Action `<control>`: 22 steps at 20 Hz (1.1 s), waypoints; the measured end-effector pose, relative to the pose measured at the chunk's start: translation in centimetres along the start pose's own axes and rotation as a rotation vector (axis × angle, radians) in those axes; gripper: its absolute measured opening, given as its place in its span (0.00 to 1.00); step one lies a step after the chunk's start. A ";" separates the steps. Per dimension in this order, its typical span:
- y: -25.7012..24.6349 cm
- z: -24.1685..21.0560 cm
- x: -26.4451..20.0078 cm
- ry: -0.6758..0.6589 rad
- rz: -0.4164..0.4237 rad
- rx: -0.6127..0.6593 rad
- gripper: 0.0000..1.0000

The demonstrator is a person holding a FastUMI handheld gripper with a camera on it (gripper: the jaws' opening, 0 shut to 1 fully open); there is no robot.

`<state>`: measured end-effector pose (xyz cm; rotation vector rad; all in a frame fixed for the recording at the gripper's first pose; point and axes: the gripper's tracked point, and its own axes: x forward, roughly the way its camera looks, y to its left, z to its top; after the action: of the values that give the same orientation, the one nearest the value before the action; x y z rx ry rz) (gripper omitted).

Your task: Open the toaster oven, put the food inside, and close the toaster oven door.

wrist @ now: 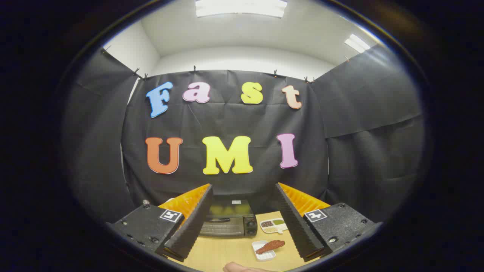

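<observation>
With our gripper (244,221) held high and its jaws spread on nothing, we should drop first toward the shut toaster oven (227,220) at the worktop's (227,253) far edge, hooking its door handle squarely, before the food (270,246) on the white tray (263,255) nearer us.

Gripper (244,221): two long wedge-shaped fingers (191,224) with ribbed inner faces. Each was mounted on a black block with round screws; each block carried a small square white-bordered marker (170,215). A bare fingertip (236,268) showed near the gripper.
</observation>
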<state>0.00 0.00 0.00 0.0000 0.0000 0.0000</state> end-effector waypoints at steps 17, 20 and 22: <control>1.3 -0.3 1.3 -0.043 0.017 -0.001 1.00; 1.9 -0.7 3.1 -0.057 0.025 -0.003 1.00; 2.1 -1.6 4.9 -0.037 0.019 -0.001 1.00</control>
<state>4.92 2.11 -1.63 -0.0007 -0.0369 0.0192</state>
